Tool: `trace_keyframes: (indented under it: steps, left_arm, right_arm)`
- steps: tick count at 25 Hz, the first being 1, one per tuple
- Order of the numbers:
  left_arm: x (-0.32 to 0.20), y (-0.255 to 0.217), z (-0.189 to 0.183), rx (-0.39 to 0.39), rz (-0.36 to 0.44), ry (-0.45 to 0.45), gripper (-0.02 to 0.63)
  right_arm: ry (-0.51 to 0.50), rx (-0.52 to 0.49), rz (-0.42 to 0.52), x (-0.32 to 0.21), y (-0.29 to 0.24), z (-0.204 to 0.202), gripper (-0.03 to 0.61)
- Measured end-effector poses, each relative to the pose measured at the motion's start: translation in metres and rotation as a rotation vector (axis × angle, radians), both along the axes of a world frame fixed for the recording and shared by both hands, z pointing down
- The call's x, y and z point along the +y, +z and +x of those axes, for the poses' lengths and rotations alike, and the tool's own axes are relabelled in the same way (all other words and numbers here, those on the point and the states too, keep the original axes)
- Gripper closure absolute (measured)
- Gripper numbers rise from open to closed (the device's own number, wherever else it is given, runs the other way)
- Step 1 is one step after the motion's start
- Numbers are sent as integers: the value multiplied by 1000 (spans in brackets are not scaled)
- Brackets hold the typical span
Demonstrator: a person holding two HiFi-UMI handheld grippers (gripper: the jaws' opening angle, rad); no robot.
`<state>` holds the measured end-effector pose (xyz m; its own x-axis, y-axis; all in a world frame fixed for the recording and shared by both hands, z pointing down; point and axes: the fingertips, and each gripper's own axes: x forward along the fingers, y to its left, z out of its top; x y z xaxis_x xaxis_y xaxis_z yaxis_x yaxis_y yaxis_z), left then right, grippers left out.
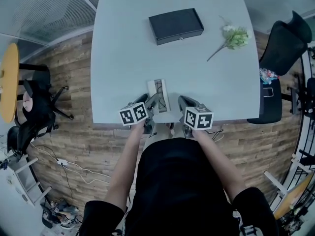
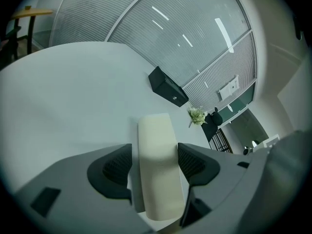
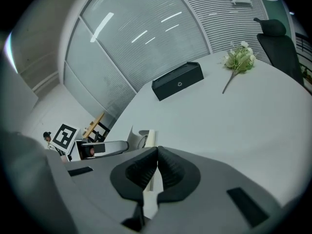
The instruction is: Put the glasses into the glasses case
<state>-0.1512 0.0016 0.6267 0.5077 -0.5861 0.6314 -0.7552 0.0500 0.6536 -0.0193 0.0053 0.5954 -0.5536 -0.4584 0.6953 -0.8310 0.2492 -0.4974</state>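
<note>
The left hand-held gripper is grasping the glasses case across its width, apparently steadying it on the table. Just to its right, the right hand-held gripper is clenching the case's thin flap, likely for closing it over the glasses, which seem to be lying inside.

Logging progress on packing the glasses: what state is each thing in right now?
Cream glasses case: held at the white table edge, looks open, something dark inside.
Left gripper: jaws shut on the case.
Right gripper: jaws shut on its thin flap.
Black rectangular box: lid closed.
Green-white flower sprig: lying flat.
</note>
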Motion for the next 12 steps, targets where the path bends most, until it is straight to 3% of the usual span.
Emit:
trace_keyframes:
  steps: [12]
  left_arm:
    - [-7, 6, 21, -21, -18, 66, 313]
  right_arm:
    - [67, -37, -54, 8, 9, 18, 561]
